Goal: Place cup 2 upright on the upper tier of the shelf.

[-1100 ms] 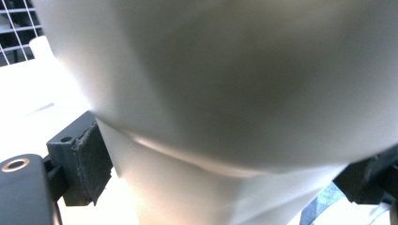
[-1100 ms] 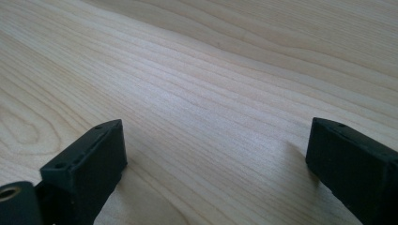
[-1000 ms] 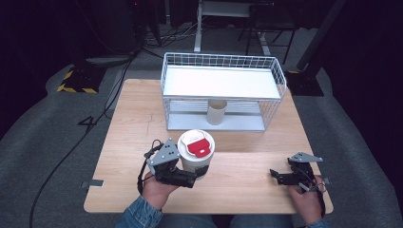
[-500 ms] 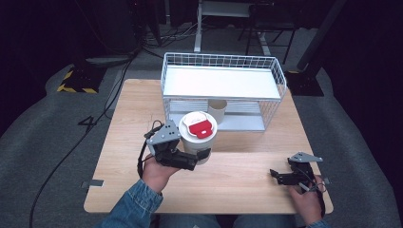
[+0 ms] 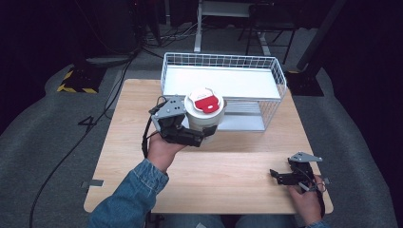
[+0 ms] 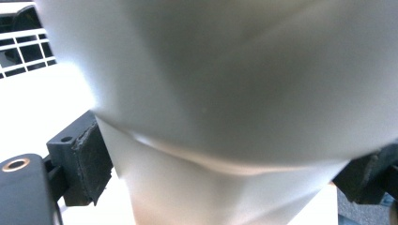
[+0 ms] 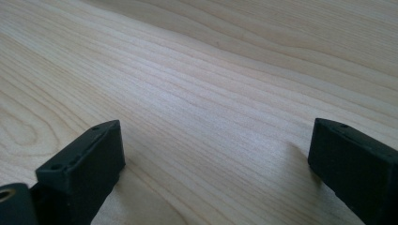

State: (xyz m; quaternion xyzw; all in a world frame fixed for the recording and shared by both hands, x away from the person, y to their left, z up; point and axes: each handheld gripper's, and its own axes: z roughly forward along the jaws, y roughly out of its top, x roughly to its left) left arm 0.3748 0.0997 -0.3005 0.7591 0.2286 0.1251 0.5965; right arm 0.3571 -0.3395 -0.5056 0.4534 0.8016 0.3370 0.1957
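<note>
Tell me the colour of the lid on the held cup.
White with a red patch on the lid; the high view shows it best.

One white cup [image 5: 204, 114] (red-lidded), one wire basket [image 5: 223, 64], one wooden table [image 5: 228, 166], two grippers.

Light wooden table [image 5: 237, 166] on grey carpet floor [image 5: 47, 142]. Dark room behind, black cables [image 5: 119, 61] trailing on floor, yellow-black striped block [image 5: 76, 81] at far left, white desk legs [image 5: 198, 28] beyond.
</note>
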